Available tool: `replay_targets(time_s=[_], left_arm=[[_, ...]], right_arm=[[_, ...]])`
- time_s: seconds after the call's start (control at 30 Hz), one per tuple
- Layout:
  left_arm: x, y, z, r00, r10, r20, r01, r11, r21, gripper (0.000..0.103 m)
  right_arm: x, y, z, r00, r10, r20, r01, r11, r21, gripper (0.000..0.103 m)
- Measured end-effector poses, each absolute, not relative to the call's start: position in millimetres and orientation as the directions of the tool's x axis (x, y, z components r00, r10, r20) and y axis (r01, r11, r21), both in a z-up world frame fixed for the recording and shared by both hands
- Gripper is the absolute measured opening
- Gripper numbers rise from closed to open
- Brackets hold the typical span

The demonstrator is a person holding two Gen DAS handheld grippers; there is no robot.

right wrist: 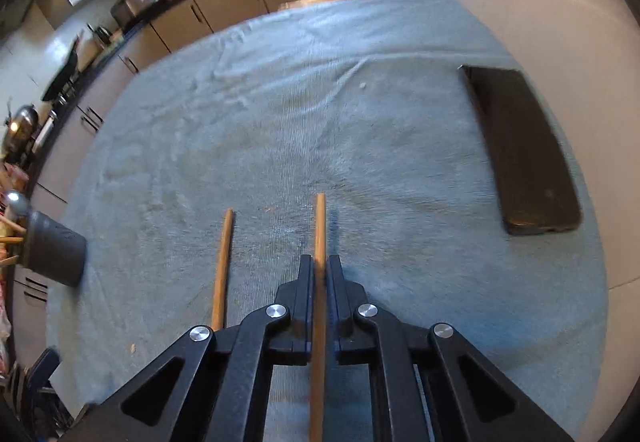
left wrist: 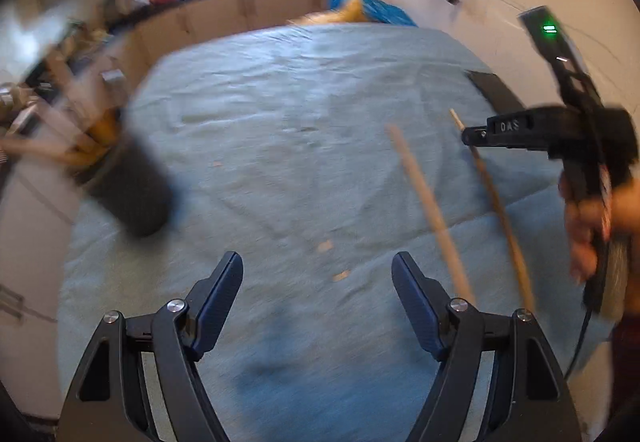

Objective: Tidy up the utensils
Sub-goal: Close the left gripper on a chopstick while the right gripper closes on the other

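Clamped between the right gripper's (right wrist: pixel 319 266) jaws is a wooden stick (right wrist: pixel 319 226), its free end reaching out over the grey-blue cloth (right wrist: pixel 360 122) that covers the table. Just beside it on the left, a second wooden stick (right wrist: pixel 222 266) lies flat on the cloth, roughly parallel to the held one and not touching it. Over on the other side, the left gripper (left wrist: pixel 318 266) hangs spread wide with nothing between its fingers. A dark holder (right wrist: pixel 54 254) stands at the cloth's left edge, with wooden handles and a metal utensil poking out of it. Well apart, at the right side of the cloth, rests a flat black tray (right wrist: pixel 524 150)
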State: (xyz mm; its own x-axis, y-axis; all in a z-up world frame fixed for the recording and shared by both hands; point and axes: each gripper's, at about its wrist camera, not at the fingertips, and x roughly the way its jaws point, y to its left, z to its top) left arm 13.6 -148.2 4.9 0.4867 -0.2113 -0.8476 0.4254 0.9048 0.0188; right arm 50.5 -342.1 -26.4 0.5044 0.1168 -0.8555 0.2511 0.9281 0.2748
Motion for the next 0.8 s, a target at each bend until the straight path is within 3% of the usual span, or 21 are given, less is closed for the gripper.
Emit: replay_targets(time_s=[0.17, 0.3, 0.53, 0.57, 0.67, 0.8], left_arm=[[59.7, -195.8, -4.5, 0.392, -0.211, -0.895, 0.422, 0.906, -0.029, 0.075], [89.8, -226.8, -22.6, 0.315, -0.185, -0.931, 0.387, 0.921, -0.052, 0.053], [115.1, -262.4, -45.0, 0.308, -0.112, -0.945, 0.350, 0.937, 0.003, 0.045], [115.3, -265.8, -45.4, 0.319, -0.101, -0.942, 0.347, 0.938, 0.017, 0.040], [111.8, -273.9, -44.9, 0.338, -0.100, -0.936, 0.362, 0.932, 0.031, 0.008], [103.0, -268.6, -42.4, 0.340, -0.140, -0.930, 0.385, 0.923, 0.001, 0.006]], right_arm=[[14.5, -352.3, 3.3, 0.598, 0.127, -0.791, 0.234, 0.916, 0.324, 0.006], [-8.5, -363.4, 15.3, 0.641, 0.114, -0.759, 0.240, 0.909, 0.339, 0.007], [-23.6, -378.8, 17.1, 0.667, 0.142, -0.731, 0.234, 0.892, 0.387, 0.007], [-23.1, -379.6, 15.4, 0.669, 0.146, -0.728, 0.233, 0.889, 0.393, 0.007], [-26.2, -388.8, 13.1, 0.679, 0.167, -0.715, 0.228, 0.878, 0.421, 0.007], [-31.2, -392.3, 11.5, 0.693, 0.193, -0.695, 0.216, 0.863, 0.456, 0.007]])
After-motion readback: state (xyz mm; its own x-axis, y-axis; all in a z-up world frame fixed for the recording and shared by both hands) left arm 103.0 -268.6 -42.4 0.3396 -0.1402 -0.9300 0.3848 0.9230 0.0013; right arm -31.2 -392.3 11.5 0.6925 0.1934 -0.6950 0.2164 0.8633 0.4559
